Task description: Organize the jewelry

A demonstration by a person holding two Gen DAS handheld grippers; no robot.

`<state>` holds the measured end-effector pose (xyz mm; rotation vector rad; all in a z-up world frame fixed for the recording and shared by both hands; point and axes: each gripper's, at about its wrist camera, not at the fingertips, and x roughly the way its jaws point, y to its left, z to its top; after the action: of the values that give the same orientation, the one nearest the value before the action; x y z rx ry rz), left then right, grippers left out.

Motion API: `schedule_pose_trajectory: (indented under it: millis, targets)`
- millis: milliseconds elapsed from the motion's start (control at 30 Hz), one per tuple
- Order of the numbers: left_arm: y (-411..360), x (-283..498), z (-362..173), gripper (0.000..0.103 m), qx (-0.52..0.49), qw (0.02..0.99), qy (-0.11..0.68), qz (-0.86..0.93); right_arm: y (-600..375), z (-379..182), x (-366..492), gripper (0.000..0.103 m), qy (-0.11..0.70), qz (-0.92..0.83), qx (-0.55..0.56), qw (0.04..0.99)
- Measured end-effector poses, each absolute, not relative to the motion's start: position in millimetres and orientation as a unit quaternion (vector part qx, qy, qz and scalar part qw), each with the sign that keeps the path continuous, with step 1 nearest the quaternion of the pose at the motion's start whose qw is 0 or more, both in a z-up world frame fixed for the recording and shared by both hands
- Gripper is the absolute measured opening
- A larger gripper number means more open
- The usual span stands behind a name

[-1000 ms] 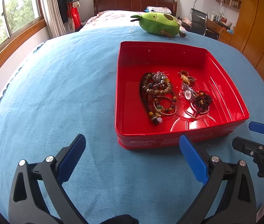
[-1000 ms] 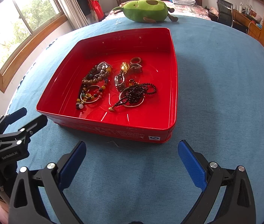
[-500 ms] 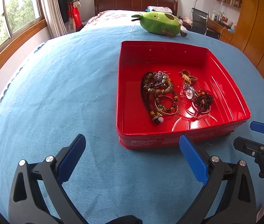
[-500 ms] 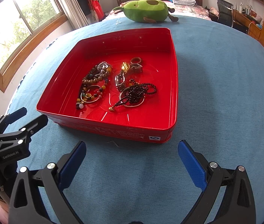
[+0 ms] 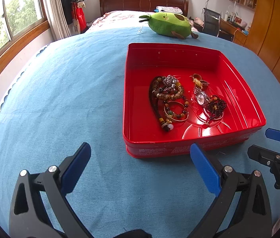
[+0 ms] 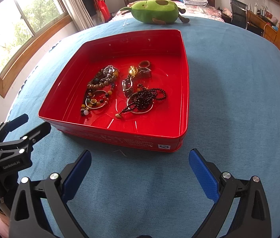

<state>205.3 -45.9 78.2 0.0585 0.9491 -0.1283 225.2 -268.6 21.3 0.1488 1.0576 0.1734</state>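
Red metal tin [image 5: 140, 99] on blue cloth [image 5: 60, 99], with all the jewelry [image 5: 185, 101] inside it, bunched on the middle of the floor and clear of the walls. Fits equally a heap gathered in for keeping and a heap waiting to be sorted apart; cannot tell which.

Main risk, by judgement: tangling. Beaded bracelets [image 5: 167, 95] overlapping and lying across a gold bangle [image 5: 176, 117]; dark bead strand [image 5: 217, 106] draped over a thin hoop and touching the watch [image 5: 200, 98]. Any pinch on one strand likely to lift or drag its neighbours, then shed them over the rim onto the cloth.

Second risk: slipping. Round glossy beads and thin metal against flat blue pads, with little to bite on. Rings [image 5: 196, 76] and gold charm [image 5: 197, 83] lying low on a slick floor, hard to get under, prone to skate away.

Third risk: the tin itself, apparently light, on soft cloth, apt to slide under a push on its wall.

Left gripper [image 5: 140, 158] spread wide, holding nothing, above the cloth just short of the tin's near wall. Right gripper [image 6: 140, 158] likewise spread wide and bare, facing the same wall from the other side.

Look of the jewelry: two loose clusters just beside each other. Brown, amber and green beads with a silvery ornament in one; watch, rings, charm and near-black beads in the other.
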Motion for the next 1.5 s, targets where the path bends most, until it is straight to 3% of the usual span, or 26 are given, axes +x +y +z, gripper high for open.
schedule_pose_trajectory:
  millis: [1500]
  targets:
    - [-43.3, 205.8, 80.1, 0.1, 0.023, 0.887, 0.457, -0.062, -266.4, 18.7, 227.8, 0.099, 0.506, 0.083, 0.068, 0.856]
